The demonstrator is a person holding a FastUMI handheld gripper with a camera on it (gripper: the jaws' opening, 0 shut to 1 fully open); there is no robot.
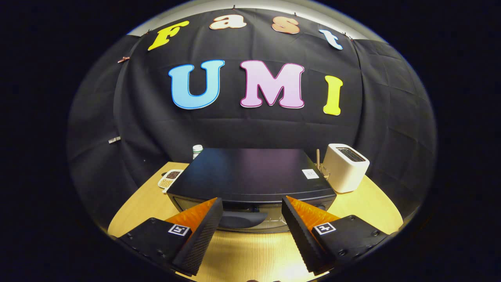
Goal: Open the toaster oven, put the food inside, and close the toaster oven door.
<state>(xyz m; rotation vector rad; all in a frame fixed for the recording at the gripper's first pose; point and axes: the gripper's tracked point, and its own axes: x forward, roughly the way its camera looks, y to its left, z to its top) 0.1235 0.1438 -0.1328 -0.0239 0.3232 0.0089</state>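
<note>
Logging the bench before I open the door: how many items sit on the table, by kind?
Toaster oven: 1
Slot toaster: 1
Divided snack dish: 1
White-capped bottle: 1
Total: 4
The hand-held gripper is open, at the oven's door handle.

Oven door (242, 219) partly hidden (fingers (203, 231) block).

The handheld two-finger gripper (251, 203) is holding its fingers (203, 231) wide apart at the bottom centre of the frame, pointing forward, with nothing pressed between them.
</note>
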